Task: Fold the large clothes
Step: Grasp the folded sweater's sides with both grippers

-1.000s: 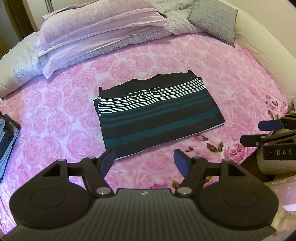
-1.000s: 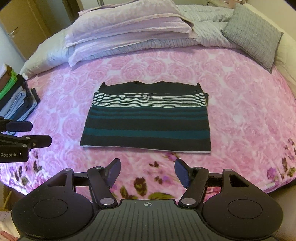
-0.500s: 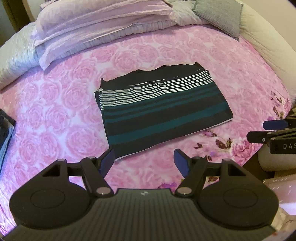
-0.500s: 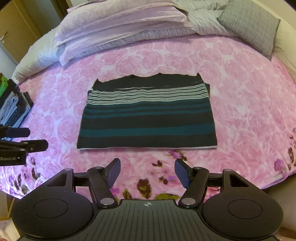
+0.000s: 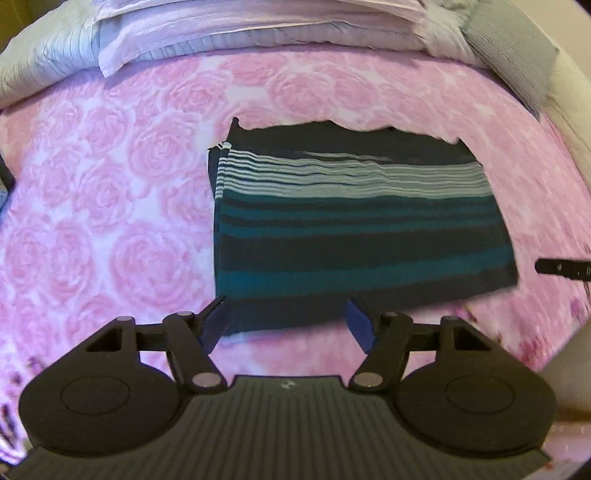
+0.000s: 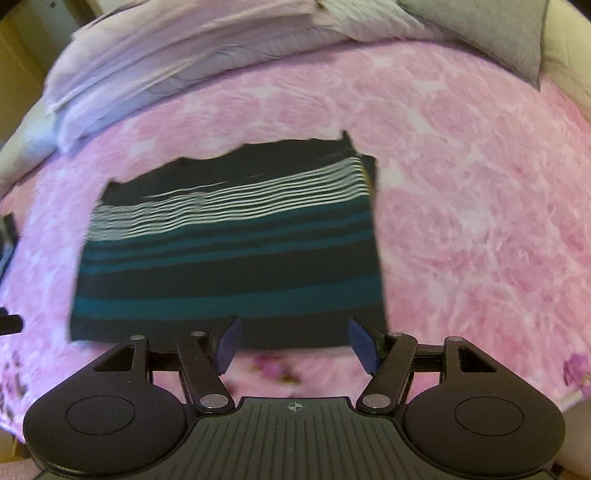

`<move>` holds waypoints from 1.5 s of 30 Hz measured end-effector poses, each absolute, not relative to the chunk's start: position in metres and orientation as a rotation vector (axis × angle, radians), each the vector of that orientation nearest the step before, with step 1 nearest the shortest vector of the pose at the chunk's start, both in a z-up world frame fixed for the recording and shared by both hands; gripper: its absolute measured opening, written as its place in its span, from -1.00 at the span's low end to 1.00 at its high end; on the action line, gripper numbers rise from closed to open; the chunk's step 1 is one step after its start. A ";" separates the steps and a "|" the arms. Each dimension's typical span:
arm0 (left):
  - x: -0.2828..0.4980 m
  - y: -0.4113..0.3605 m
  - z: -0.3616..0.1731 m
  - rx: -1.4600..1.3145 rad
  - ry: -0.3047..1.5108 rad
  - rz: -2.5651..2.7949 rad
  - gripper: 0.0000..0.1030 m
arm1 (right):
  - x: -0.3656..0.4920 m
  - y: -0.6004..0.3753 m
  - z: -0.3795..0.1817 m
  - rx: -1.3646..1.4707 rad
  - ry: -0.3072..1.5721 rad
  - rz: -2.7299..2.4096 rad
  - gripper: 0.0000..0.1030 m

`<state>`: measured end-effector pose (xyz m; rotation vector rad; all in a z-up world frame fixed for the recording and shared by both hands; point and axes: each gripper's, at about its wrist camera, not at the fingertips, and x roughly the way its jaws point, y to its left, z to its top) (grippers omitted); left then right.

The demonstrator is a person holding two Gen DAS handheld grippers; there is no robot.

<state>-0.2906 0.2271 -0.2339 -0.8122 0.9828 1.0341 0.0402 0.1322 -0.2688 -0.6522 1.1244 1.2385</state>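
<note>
A folded dark sweater [image 5: 351, 229] with white and teal stripes lies flat on the pink rose-print bedspread [image 5: 110, 221]. My left gripper [image 5: 286, 319] hovers over the sweater's near left corner. Its jaws are closing, the near hem shows between the blue pads, and the pads do not press on it. In the right wrist view the sweater [image 6: 229, 258] fills the middle. My right gripper [image 6: 295, 338] stands open over its near right corner, with the hem between the fingers and untouched. Both views are motion-blurred.
Pale pillows and a duvet [image 5: 258, 26] are piled at the far side of the bed, with a grey cushion [image 5: 513, 55] at the far right. A dark stack of folded clothes [image 6: 7, 240] sits at the left edge. The bed's near edge runs just under the grippers.
Both grippers have come down and forward toward the sweater's near edge, so it looks much larger. The left jaws have narrowed a little. The sweater itself has not moved.
</note>
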 end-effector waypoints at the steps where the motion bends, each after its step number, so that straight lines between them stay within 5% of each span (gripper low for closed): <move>1: -0.289 0.233 -0.244 -0.823 0.972 1.043 0.16 | 0.051 0.136 -0.279 -0.638 1.127 1.231 0.20; 6: -0.284 0.263 -0.297 -0.874 0.896 1.071 -0.04 | 0.101 0.157 -0.332 -0.523 1.182 1.247 0.20; 17: -0.298 0.296 -0.354 -1.038 0.794 1.069 -0.08 | 0.169 0.161 -0.401 -0.121 1.403 1.440 0.19; 20: -0.305 0.301 -0.361 -1.066 0.771 1.052 -0.12 | 0.168 0.168 -0.407 -0.115 1.435 1.498 -0.08; 25: -0.313 0.309 -0.369 -1.118 0.743 1.018 -0.13 | 0.170 0.174 -0.416 -0.096 1.460 1.512 -0.18; 29: -0.315 0.314 -0.374 -1.121 0.747 0.991 -0.13 | 0.160 0.181 -0.411 -0.168 1.438 1.450 -0.54; 34: -0.313 0.318 -0.374 -1.106 0.772 0.961 -0.15 | 0.123 0.203 -0.383 -0.396 1.365 1.244 -0.69; 39: -0.333 0.321 -0.360 -1.125 0.734 0.948 -0.32 | 0.034 0.231 -0.340 -0.804 1.043 1.052 -0.72; 45: -0.391 0.318 -0.343 -1.130 0.681 0.980 -0.32 | -0.100 0.239 -0.269 -0.948 0.729 1.074 -0.73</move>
